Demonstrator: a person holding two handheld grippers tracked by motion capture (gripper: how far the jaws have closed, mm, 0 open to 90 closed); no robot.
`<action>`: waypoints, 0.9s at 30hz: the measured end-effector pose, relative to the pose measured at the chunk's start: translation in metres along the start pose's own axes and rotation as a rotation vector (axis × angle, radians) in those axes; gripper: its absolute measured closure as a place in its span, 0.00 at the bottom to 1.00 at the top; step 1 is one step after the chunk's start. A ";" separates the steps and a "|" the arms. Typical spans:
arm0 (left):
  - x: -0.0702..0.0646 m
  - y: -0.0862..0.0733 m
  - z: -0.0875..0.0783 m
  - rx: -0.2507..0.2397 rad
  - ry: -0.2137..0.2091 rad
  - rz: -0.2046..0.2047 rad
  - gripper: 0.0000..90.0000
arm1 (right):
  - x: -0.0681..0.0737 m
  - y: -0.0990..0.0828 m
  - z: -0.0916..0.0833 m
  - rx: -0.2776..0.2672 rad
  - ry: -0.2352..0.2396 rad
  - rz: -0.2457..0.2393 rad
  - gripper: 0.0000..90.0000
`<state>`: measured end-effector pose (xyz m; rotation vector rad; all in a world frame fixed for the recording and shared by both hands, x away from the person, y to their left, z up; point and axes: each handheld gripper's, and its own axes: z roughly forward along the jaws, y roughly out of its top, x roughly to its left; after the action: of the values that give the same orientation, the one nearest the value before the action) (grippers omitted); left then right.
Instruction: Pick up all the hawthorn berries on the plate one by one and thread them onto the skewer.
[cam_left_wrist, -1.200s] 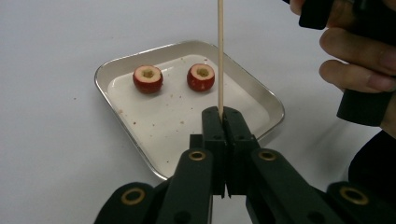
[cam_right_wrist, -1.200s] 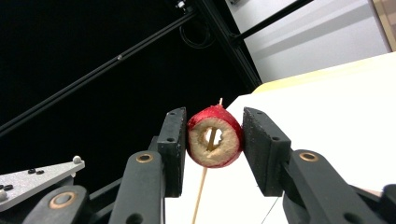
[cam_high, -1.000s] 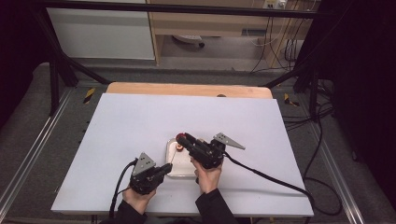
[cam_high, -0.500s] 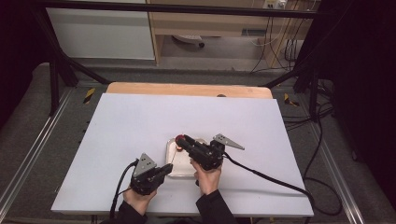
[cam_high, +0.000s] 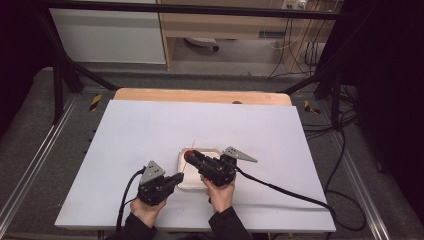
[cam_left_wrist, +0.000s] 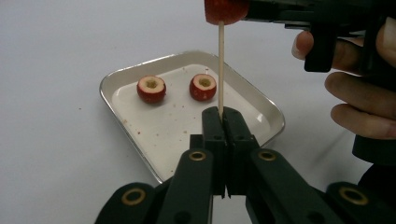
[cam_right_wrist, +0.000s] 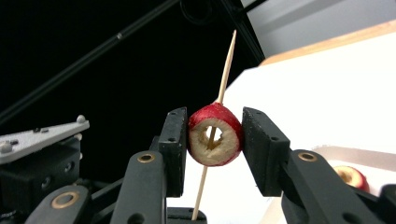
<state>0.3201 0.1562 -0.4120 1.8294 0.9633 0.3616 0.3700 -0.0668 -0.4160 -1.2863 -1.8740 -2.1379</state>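
The left tongs (cam_left_wrist: 220, 116) stand clamped on a thin wooden skewer (cam_left_wrist: 221, 70) above the metal tray (cam_left_wrist: 261, 100), where two cored red fruits (cam_left_wrist: 151, 88) lie. The right tongs (cam_right_wrist: 212, 140) grip another cored fruit (cam_right_wrist: 215, 135), threaded on that skewer over the bench (cam_high: 150, 125).

red-skinned fruit (cam_right_wrist: 215, 135) with pale flesh, tan skewer (cam_left_wrist: 221, 70), silver tray (cam_left_wrist: 261, 101), white table (cam_high: 150, 130), black tools

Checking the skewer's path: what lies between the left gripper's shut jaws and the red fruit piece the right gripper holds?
Only bare skewer, seen in the left gripper view; the tray sits behind it.
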 end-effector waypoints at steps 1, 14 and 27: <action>0.000 0.003 -0.001 -0.013 0.016 -0.002 0.99 | 0.000 -0.002 0.002 0.036 0.007 0.010 0.69; 0.007 0.002 0.004 0.018 -0.004 -0.009 0.99 | 0.003 -0.022 0.007 0.101 -0.005 -0.011 0.69; 0.019 -0.002 -0.008 0.022 -0.017 0.026 0.98 | 0.000 0.024 -0.018 0.169 -0.103 -0.232 0.25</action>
<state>0.3259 0.1756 -0.4132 1.8632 0.9364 0.3525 0.3722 -0.0885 -0.3948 -1.2203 -2.2933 -1.9883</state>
